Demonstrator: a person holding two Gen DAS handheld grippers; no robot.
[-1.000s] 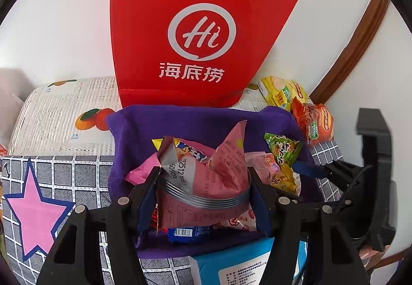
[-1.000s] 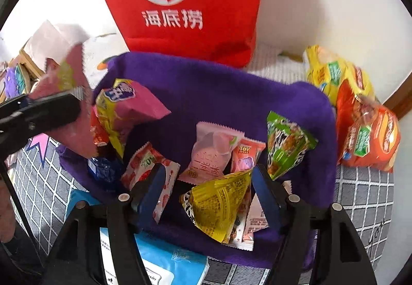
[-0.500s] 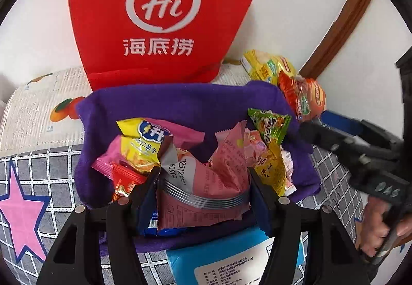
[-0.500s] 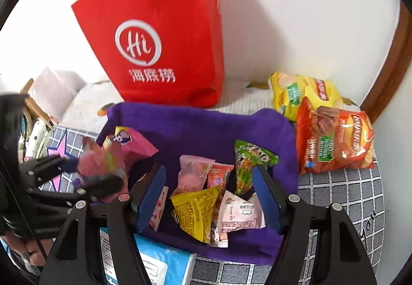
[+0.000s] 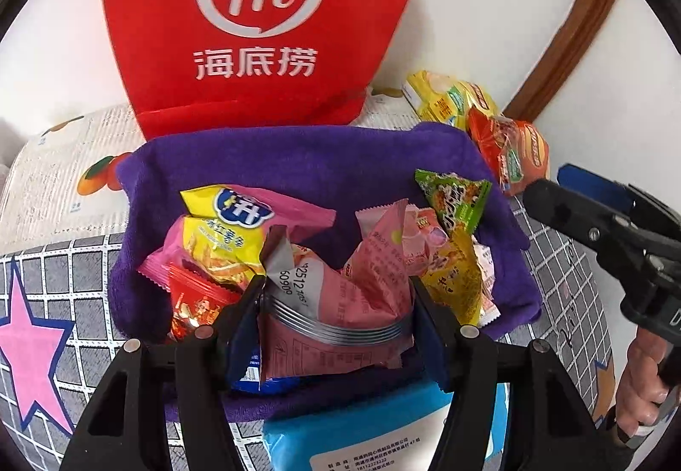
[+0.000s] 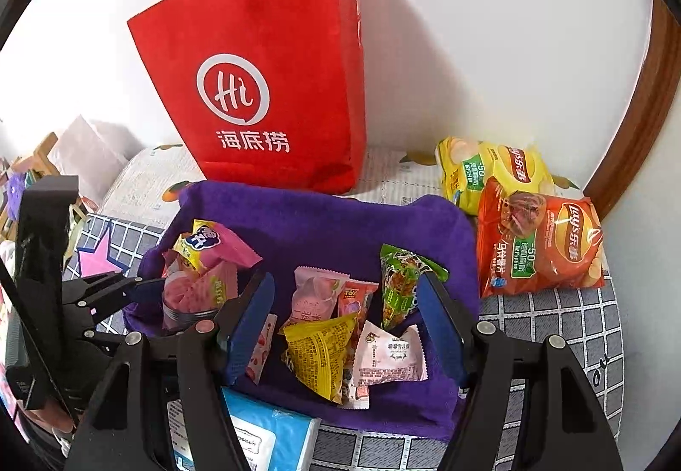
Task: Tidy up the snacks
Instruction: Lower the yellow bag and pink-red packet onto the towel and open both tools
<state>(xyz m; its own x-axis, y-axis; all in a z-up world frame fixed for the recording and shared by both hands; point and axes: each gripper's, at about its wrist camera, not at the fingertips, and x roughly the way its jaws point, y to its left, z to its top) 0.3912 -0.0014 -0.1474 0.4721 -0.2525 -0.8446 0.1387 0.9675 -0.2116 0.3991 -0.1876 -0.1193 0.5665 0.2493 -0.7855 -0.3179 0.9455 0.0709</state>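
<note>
A purple cloth basket holds several small snack packets. My left gripper is shut on a pink snack packet, held low over the basket's near left side; the same packet shows between the left gripper's fingers in the right wrist view. My right gripper hangs open above the basket's right half, over a yellow packet and a white packet, gripping nothing. In the left wrist view the right gripper's fingers reach in from the right edge.
A red paper bag stands behind the basket against the white wall. Yellow and orange crisp bags lie to the right. A blue wipes pack lies in front. A wooden frame borders the right.
The left gripper sank with the pink packet toward the basket's near left side. The right gripper rose and drew back, so more of the red bag and crisp bags shows.
</note>
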